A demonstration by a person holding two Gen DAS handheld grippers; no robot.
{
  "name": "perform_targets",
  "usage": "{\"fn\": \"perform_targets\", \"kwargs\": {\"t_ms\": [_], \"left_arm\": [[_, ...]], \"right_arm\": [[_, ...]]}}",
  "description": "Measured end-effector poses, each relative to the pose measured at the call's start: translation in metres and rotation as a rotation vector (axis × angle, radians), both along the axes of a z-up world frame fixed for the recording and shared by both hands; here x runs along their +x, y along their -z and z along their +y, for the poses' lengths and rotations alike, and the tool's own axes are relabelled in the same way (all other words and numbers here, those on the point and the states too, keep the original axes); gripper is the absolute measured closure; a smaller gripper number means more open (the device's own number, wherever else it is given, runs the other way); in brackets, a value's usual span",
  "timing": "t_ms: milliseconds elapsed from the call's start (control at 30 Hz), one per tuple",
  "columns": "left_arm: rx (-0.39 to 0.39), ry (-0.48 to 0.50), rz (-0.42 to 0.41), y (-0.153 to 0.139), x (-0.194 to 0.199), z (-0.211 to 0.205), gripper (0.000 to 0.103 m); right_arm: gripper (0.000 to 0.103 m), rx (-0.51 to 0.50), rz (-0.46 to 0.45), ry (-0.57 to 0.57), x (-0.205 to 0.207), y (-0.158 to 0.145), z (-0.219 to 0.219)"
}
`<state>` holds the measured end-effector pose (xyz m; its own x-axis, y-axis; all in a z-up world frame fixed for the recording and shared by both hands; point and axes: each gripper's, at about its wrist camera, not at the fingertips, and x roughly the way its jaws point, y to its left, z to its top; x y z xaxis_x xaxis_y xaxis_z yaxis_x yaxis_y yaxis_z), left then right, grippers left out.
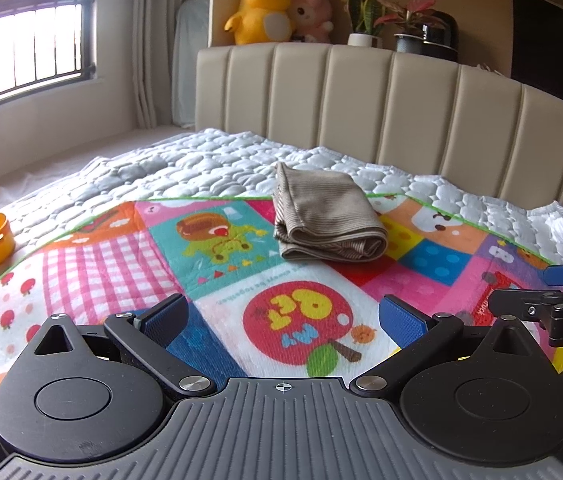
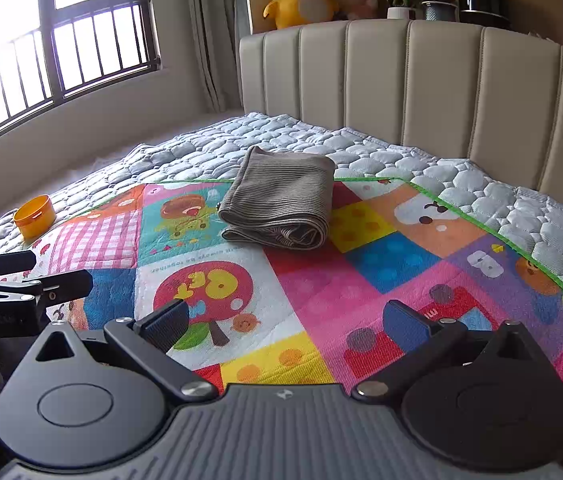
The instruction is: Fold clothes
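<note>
Folded garment [image 1: 327, 216] lies on mat [image 1: 121, 264], both grippers empty

- The right gripper [image 2: 281, 320] hangs above a colourful mat [image 2: 381, 280], its jaws wide apart and holding nothing.
- A folded brown garment [image 2: 279, 200] lies on the mat's far edge.
- An orange cup [image 2: 34, 216] sits on the quilt [image 2: 481, 196].
- The left gripper [image 2: 33, 276] shows at the left edge.

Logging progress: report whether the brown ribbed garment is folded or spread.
Folded: the brown ribbed garment lies as a compact, layered bundle on the colourful patchwork mat.
</note>
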<state>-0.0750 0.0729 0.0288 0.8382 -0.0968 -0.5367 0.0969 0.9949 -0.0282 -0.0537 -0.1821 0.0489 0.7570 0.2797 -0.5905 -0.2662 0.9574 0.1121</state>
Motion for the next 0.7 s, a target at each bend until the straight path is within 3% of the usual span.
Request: {"fn": "perform_targets", "kwargs": {"t_ms": [700], "left_arm": [[-0.01, 0.021, 0.003, 0.0006, 0.0003, -0.0006, 0.0]], "right_arm": [[0.0, 0.02, 0.011, 0.009, 0.0011, -0.0002, -0.0041]]}}
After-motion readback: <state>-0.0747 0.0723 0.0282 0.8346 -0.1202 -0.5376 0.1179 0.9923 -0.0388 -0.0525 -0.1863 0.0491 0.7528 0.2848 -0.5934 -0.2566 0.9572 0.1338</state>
